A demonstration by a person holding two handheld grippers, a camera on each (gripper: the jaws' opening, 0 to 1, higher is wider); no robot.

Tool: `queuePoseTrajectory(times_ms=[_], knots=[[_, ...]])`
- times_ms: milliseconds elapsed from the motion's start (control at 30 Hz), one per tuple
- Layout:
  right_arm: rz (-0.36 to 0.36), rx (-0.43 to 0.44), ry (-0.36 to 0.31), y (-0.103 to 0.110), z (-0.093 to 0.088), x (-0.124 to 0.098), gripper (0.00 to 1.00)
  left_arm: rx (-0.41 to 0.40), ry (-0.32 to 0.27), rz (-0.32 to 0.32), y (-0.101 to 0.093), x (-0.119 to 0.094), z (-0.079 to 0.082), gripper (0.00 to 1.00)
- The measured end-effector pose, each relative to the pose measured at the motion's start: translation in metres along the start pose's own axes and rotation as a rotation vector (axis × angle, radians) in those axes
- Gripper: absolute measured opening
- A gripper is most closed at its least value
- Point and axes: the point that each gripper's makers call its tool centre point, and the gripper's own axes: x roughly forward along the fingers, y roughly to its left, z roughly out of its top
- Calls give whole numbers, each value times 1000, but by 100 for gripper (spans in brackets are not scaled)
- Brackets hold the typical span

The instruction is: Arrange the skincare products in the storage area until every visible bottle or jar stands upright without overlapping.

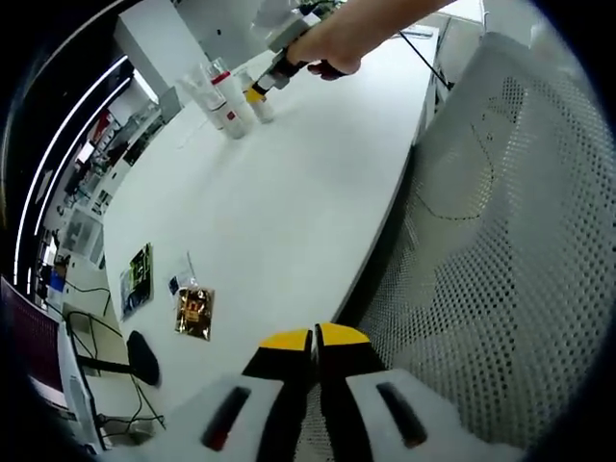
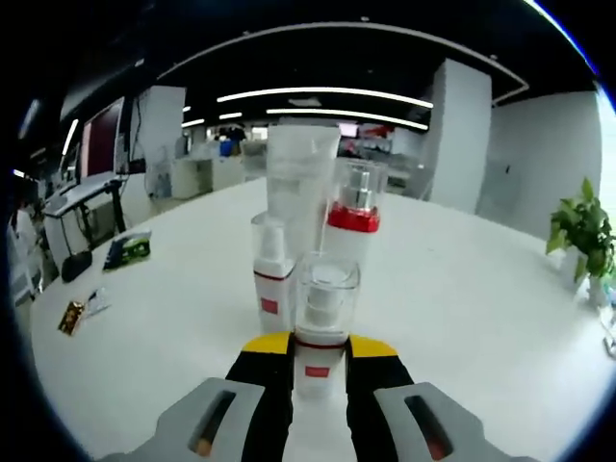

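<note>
Between the right jaws: the right gripper [image 2: 319, 354] is closed on a small clear-capped white bottle with a red label [image 2: 321, 322], upright on the white table [image 2: 462, 289].
Just behind: a slim white pump bottle [image 2: 270, 279], a red-collared white bottle [image 2: 350, 231] and a tall translucent tube [image 2: 300, 183], all upright and tightly grouped.
Left gripper [image 1: 314, 345]: jaws together, holding nothing, well away beside a grey mesh chair back [image 1: 500, 241].
Key relation: the held bottle's long axis is vertical, straight ahead of the right gripper, the nearer hand [image 1: 332, 43].

The small bottle [image 2: 320, 327] hides its base between the jaws; the clear tube [image 2: 300, 183] stands partly hidden behind the front bottles.
</note>
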Motion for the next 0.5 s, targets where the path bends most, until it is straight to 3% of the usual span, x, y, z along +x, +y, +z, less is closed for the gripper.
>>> queuePoseTrajectory(times_ms=[500], knots=[[-85, 56, 25, -6, 8, 18, 15, -7, 2, 0, 1, 1, -1, 0]])
